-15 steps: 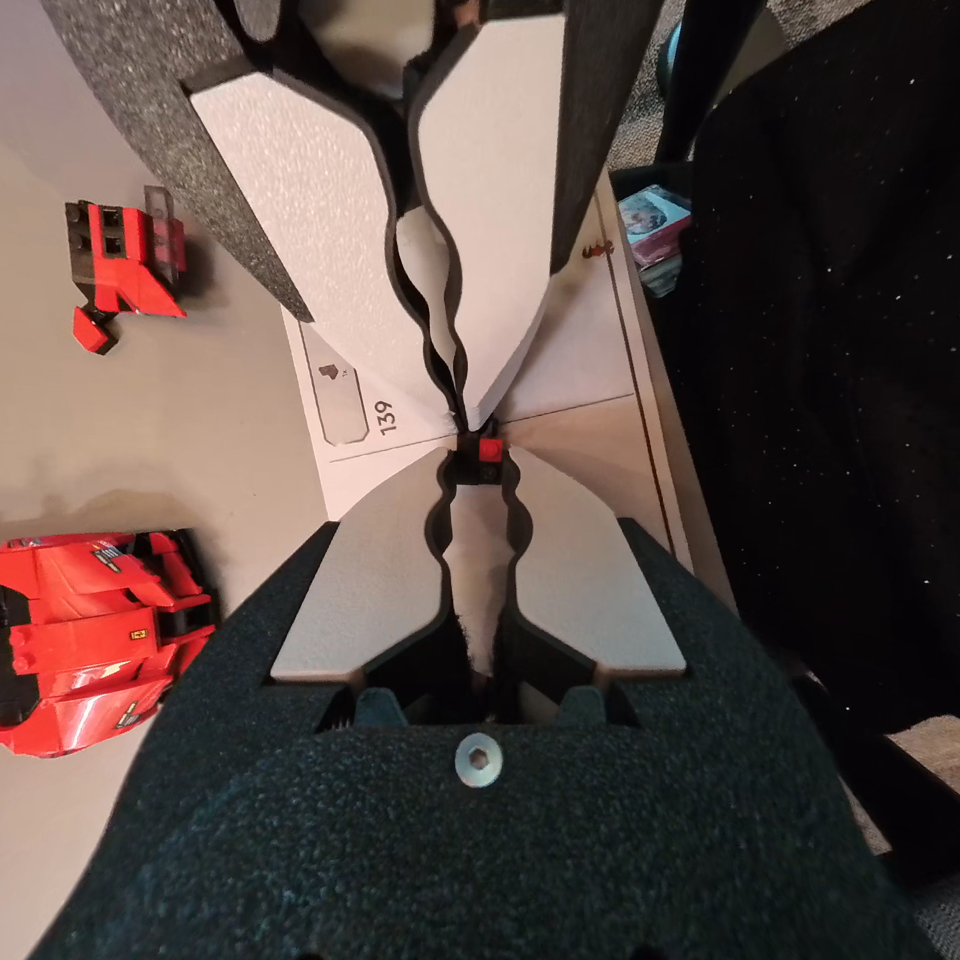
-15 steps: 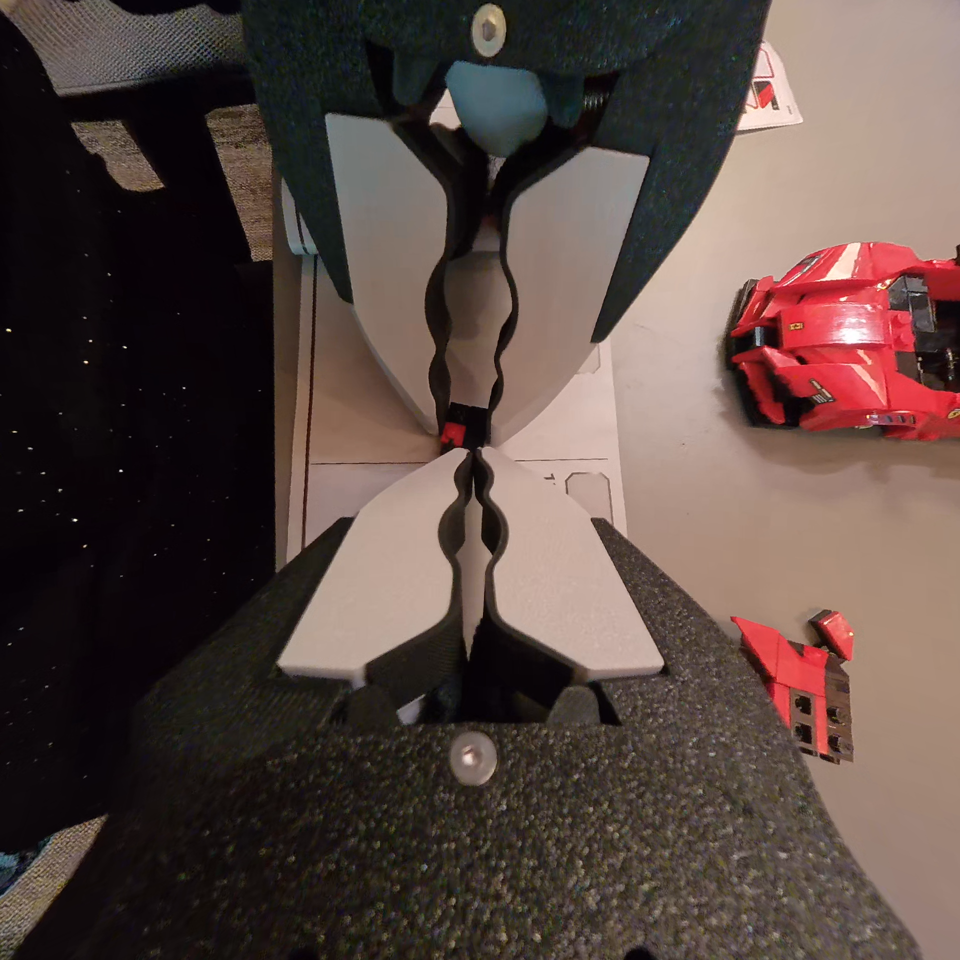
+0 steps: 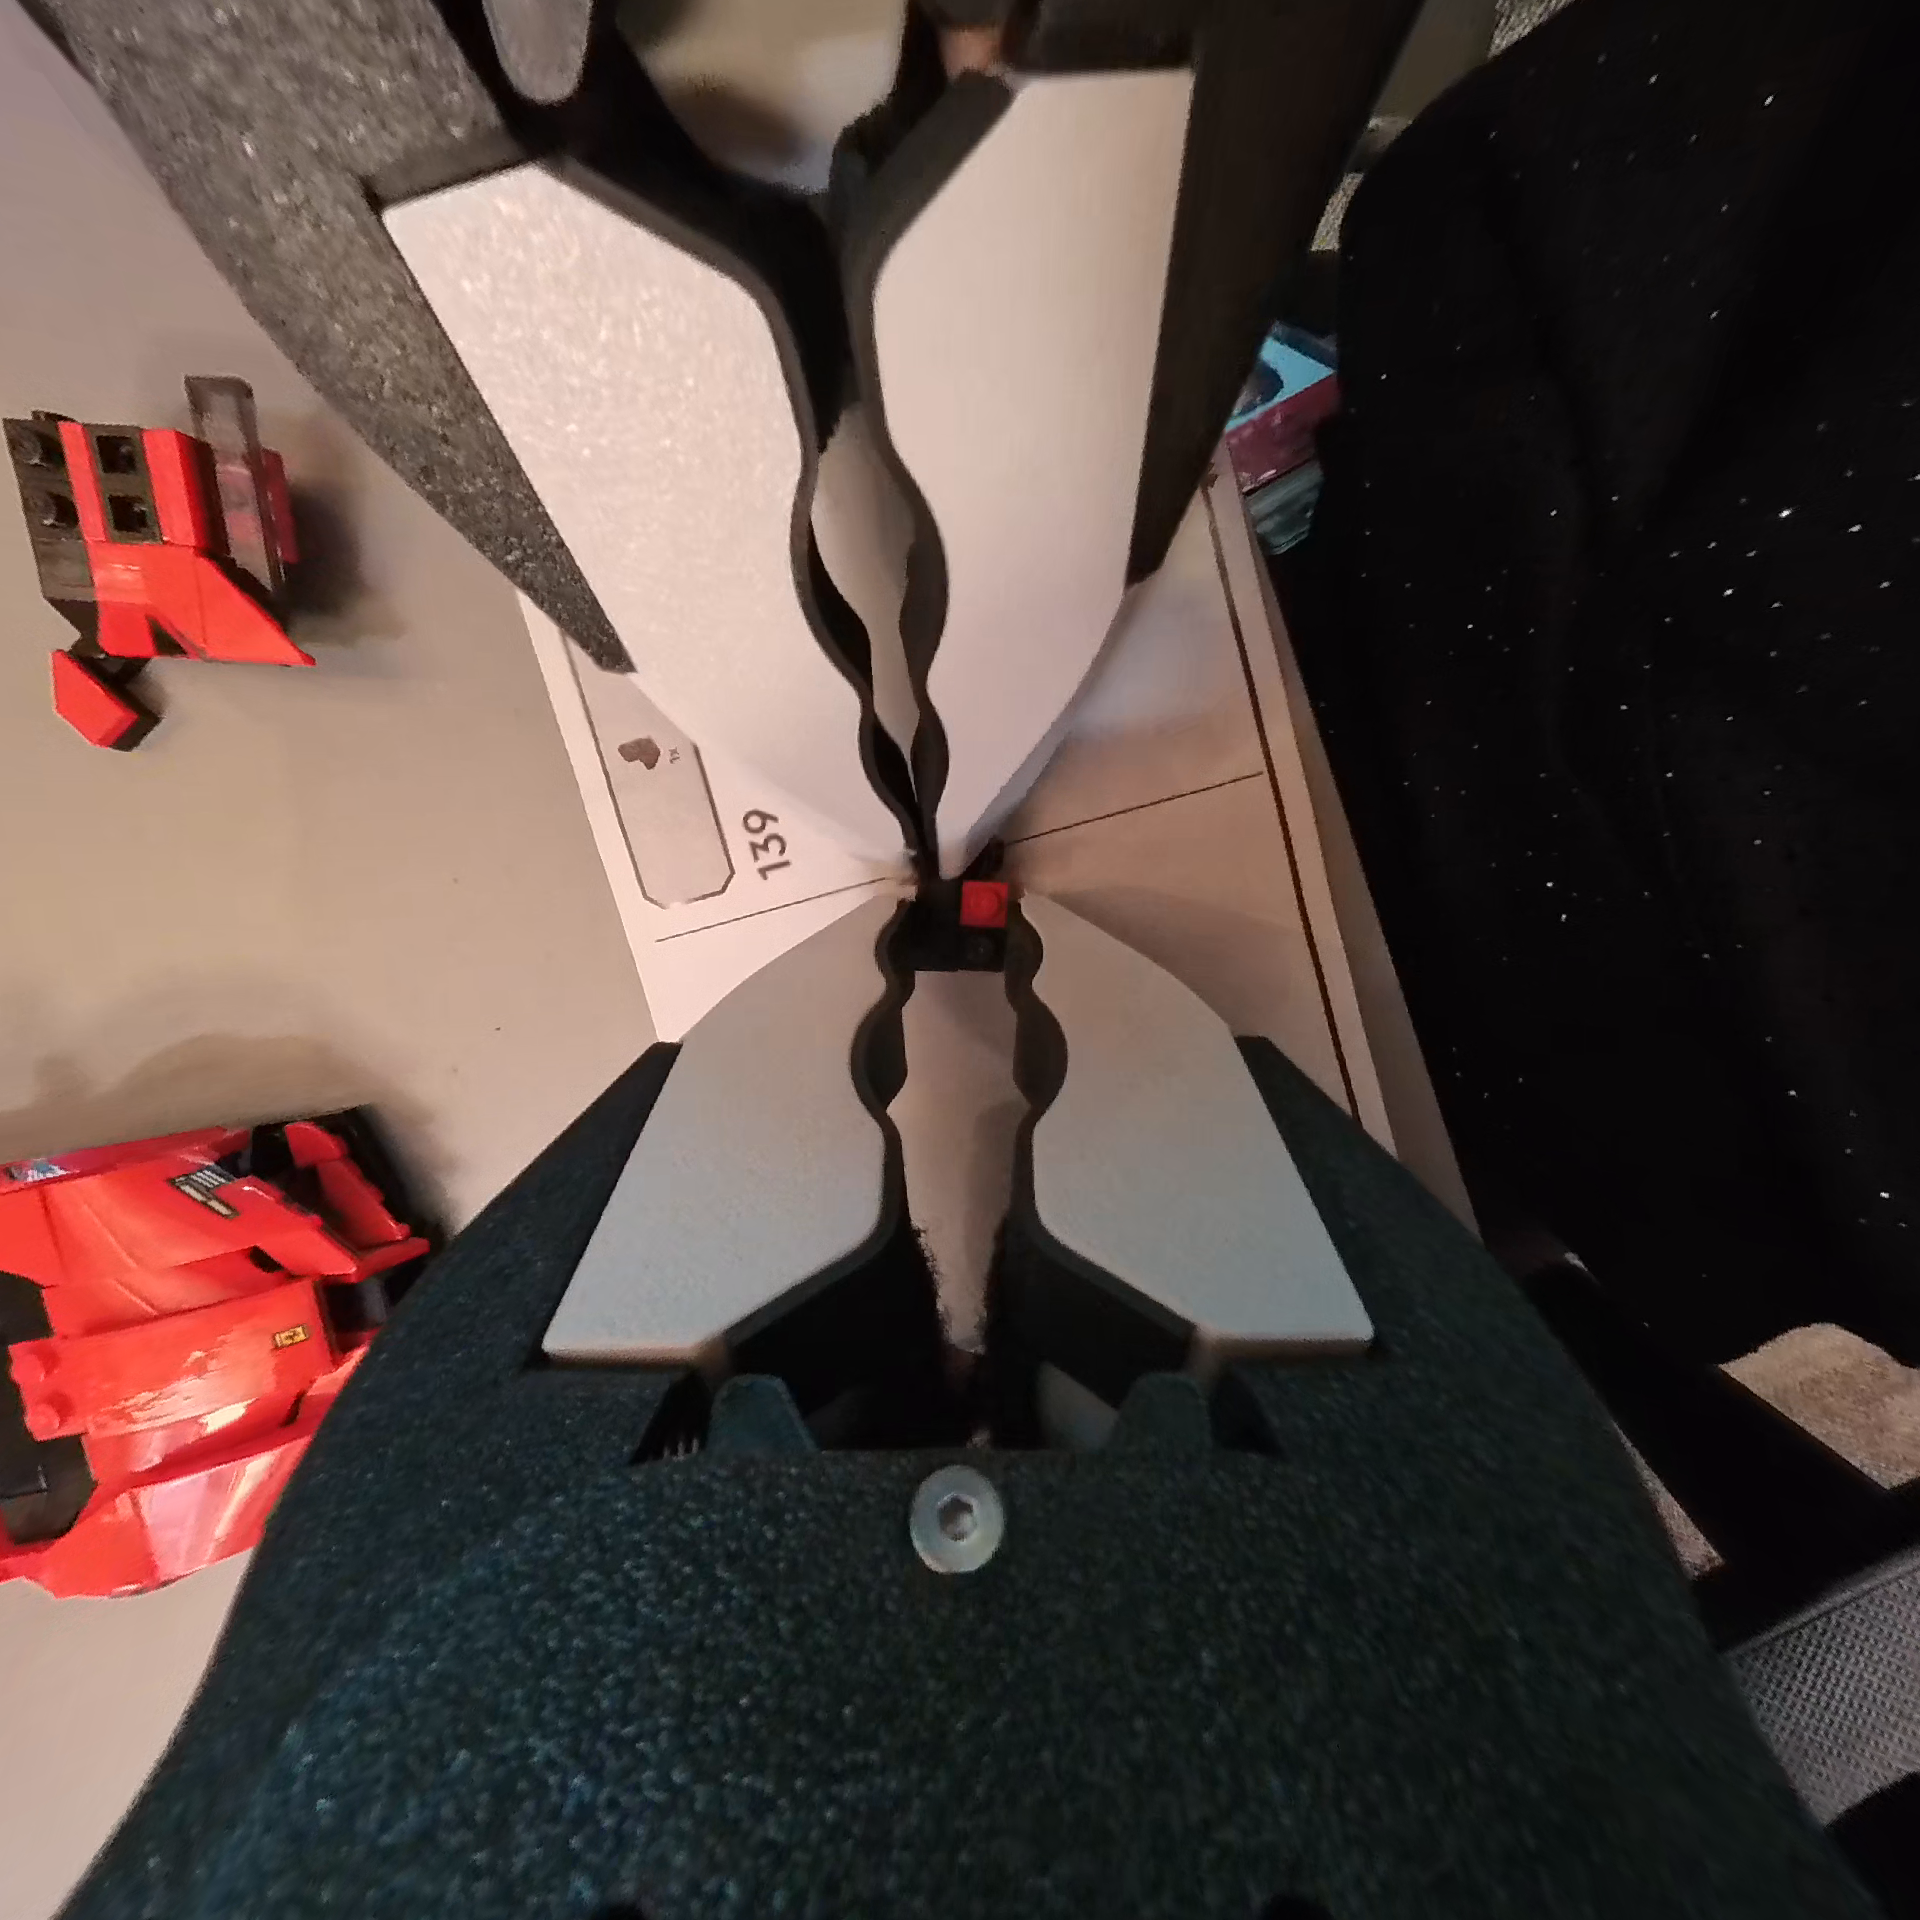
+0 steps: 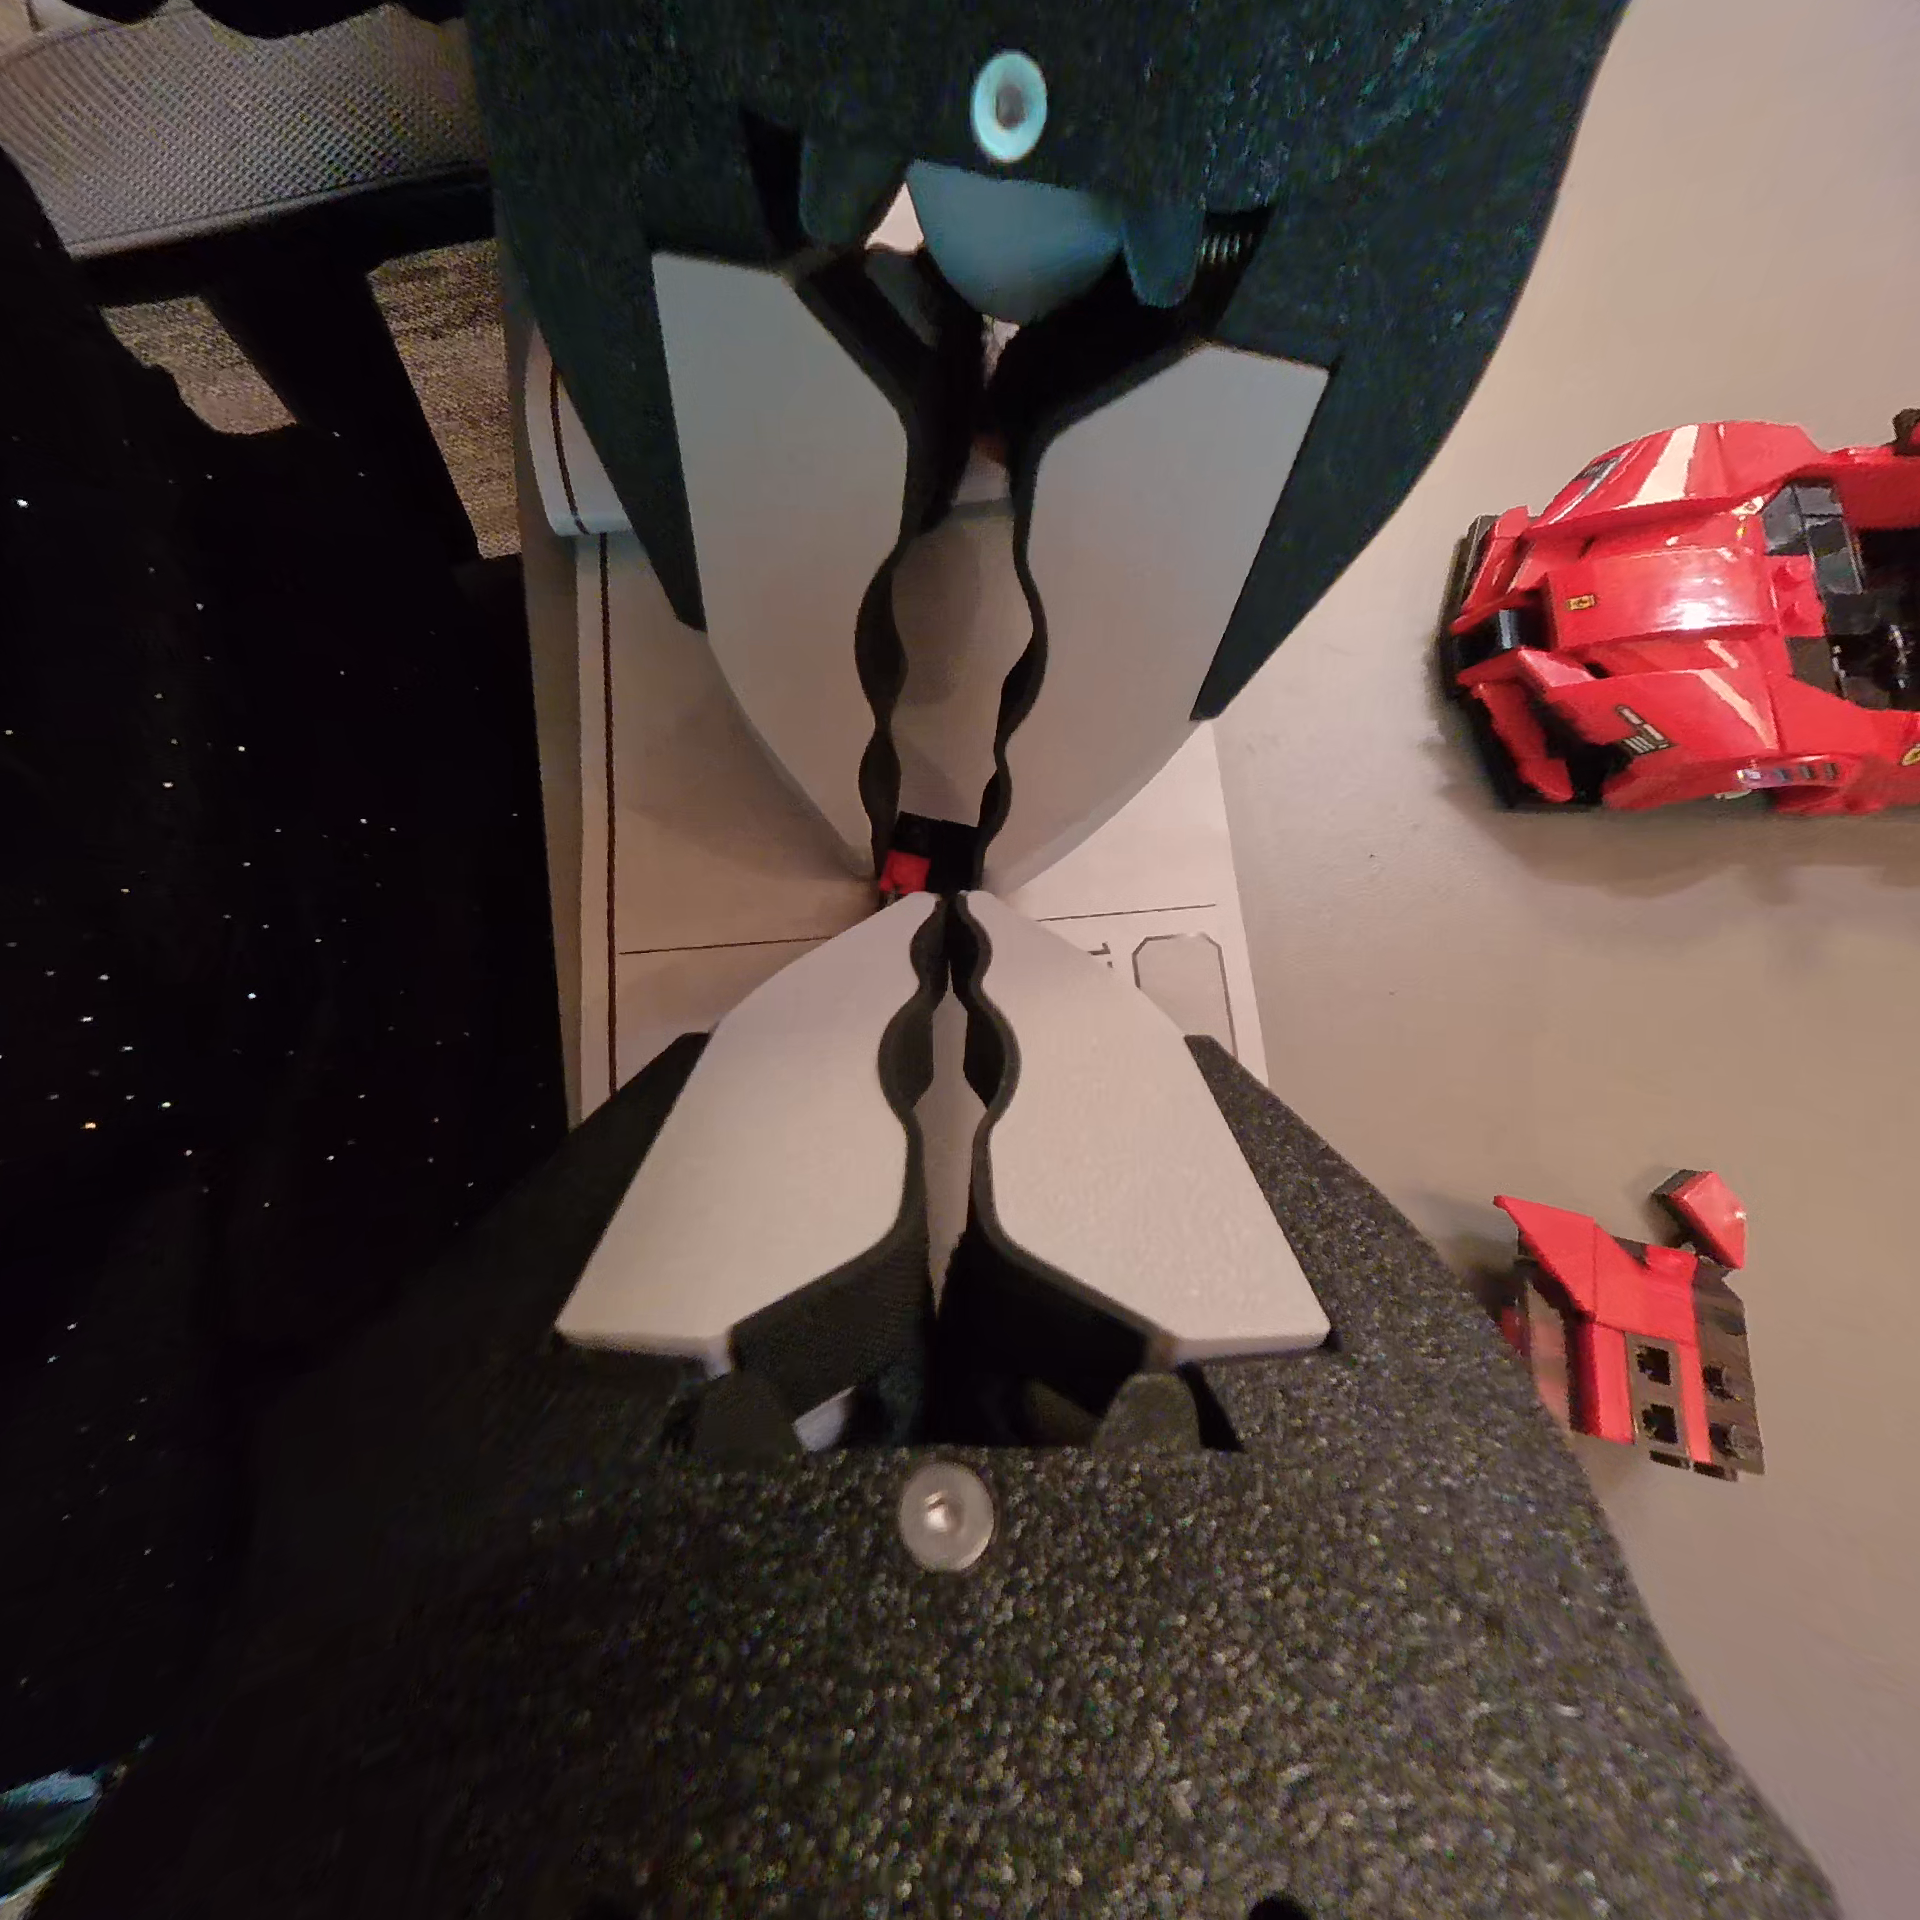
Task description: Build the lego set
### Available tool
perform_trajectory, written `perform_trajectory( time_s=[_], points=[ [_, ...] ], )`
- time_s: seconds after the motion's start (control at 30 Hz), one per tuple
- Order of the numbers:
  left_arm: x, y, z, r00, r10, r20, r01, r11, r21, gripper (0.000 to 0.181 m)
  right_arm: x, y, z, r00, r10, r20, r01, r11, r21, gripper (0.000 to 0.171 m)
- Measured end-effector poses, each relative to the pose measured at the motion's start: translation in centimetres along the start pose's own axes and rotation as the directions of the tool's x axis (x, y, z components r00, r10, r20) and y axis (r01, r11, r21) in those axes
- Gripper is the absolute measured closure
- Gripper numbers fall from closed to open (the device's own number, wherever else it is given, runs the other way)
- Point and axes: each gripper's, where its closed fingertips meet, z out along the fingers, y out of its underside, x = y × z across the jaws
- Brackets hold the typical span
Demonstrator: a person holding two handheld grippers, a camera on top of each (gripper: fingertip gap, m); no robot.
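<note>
Two hand-held grippers meet tip to tip above an open instruction booklet (image 3: 717,935) on a pale table (image 3: 312,914).

In the left wrist view, nearest the camera, the left gripper (image 3: 958,935) reaches forward with its grey fingers (image 3: 769,1164) closed to a narrow gap. Between their tips it pinches a small black lego piece with a red stud plate (image 3: 961,925). Just past this piece, the right gripper (image 3: 923,831) comes in from the far side, fingers pressed almost together, tips touching or all but touching the piece. Whether it has anything pinched of its own cannot be told.

To the left of the grippers, near the bottom of the same view, the red lego car (image 3: 166,1340) sits on the table. Farther up lies a smaller red and black lego sub-assembly (image 3: 145,540), apart from the car.

The right wrist view shows the same meeting from the other side: the right gripper (image 4: 948,914) in front, nearly shut, the small piece (image 4: 920,852) clamped in the left gripper (image 4: 930,847) beyond. The sub-assembly (image 4: 1631,1340) lies near right, the car (image 4: 1694,634) farther off right.

Beyond the table edge, dark sparkly fabric (image 3: 1621,727) fills the side.
</note>
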Motion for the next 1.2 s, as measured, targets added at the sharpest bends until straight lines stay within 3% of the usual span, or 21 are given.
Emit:
perform_trajectory(
  time_s=[0.4,0.77,1.2],
  points=[
    [0.4,-0.4,0.2,0.999,0.035,0.031,-0.034,0.999,-0.016,0.164,-0.8,-0.3,-1.0,0.997,-0.021,0.068,0.017,0.998,0.059,0.171],
    [0.5,-0.4,0.2,0.997,0.074,0.024,-0.073,0.997,-0.033,0.165,-1.2,2.0,-1.1,0.996,-0.037,0.087,0.044,0.996,-0.076,0.171],
    [0.7,-0.1,0.0,0.997,0.078,-0.014,-0.078,0.997,-0.02,0.165,-1.1,1.4,-0.3,0.999,-0.014,0.053,0.018,0.998,-0.067,0.171]
  ],
)
